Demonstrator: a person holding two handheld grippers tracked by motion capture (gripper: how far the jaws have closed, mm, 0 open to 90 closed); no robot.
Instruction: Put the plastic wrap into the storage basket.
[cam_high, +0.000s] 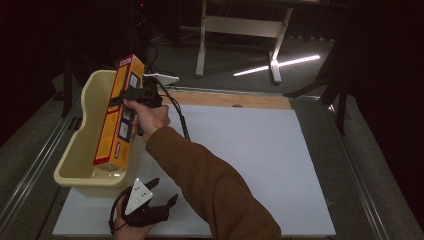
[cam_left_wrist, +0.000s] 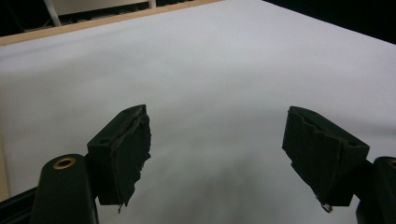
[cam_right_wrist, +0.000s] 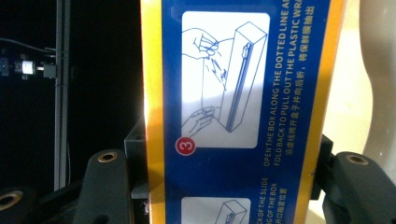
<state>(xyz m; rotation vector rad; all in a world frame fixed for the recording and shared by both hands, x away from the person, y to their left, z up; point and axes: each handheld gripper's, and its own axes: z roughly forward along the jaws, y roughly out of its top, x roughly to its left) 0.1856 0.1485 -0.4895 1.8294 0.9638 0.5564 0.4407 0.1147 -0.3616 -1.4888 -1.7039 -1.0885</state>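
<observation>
- Dark room all round in the high view; a white sheet (cam_high: 240, 165) covers the table, with a strip of bare wood (cam_high: 235, 100) along its far edge and a lit streak on the floor beyond, by a pale table frame (cam_high: 240, 30).
- At the sheet's left edge stands a cream tub (cam_high: 82, 150).
- A long yellow box (cam_high: 117, 112) stands steeply tilted in the tub, its lower end down inside, its top leaning away above the rim.
- The right gripper (cam_high: 131, 95) clamps the box across its upper half; the brown-sleeved forearm reaches diagonally across the sheet to it, and a cable hangs from the gripper.
- The left gripper (cam_high: 164, 192) rests low at the sheet's near edge, just in front of the tub, jaws spread wide with nothing between them, grey plate on top.
- Left gripper view: bare white sheet (cam_left_wrist: 210, 70) ahead, wood strip at top left; both black pads stand far apart, with nothing between them.
- Right gripper view: the box (cam_right_wrist: 238, 107) stands between the jaws, blue printed panel with drawings and a red "3" facing the camera; pads press its yellow edges on both sides. Dark room at left, the tub's cream wall (cam_right_wrist: 369, 93) at right.
</observation>
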